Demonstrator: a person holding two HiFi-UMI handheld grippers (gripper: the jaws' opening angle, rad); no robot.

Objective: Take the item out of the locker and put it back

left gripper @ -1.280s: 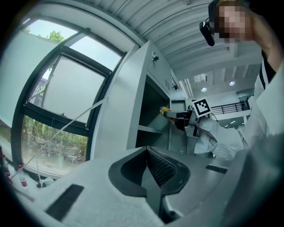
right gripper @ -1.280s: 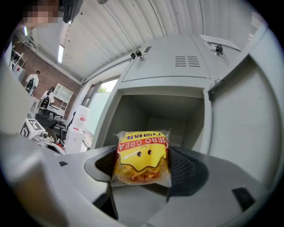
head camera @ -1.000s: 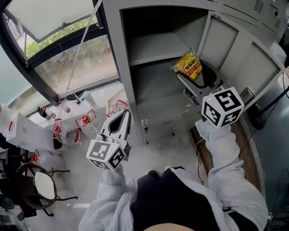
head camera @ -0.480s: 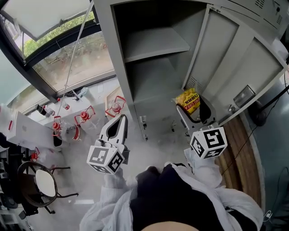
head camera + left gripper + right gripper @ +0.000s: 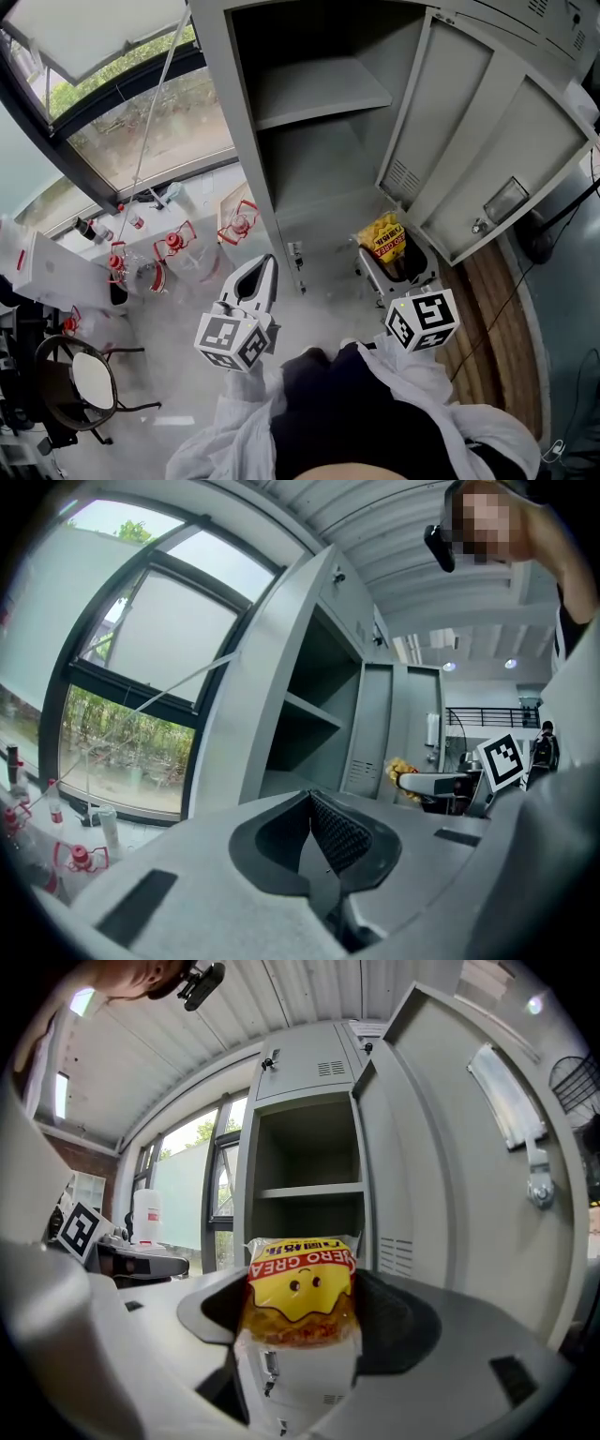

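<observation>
The grey locker [image 5: 319, 94] stands open, its door [image 5: 487, 141] swung out to the right and both shelves bare. My right gripper [image 5: 389, 255] is shut on a yellow snack bag [image 5: 382, 239] and holds it outside the locker, low in front of the door. In the right gripper view the bag [image 5: 300, 1288] stands upright between the pads, and the locker [image 5: 309, 1166] is behind it. My left gripper [image 5: 258, 274] hangs to the left of the locker with its jaws together and nothing in them. The left gripper view shows the bag [image 5: 401, 768] far off to the right.
A large window [image 5: 141, 122] fills the left. Below it are several small bottles and red-wire holders [image 5: 173, 253]. A round chair [image 5: 89, 384] stands at the lower left. A dark cable [image 5: 562, 216] runs over wooden flooring [image 5: 483, 319] by the door.
The right gripper has drawn the snack bag out of the locker's lower compartment and down toward me. The left gripper has shifted slightly right.
</observation>
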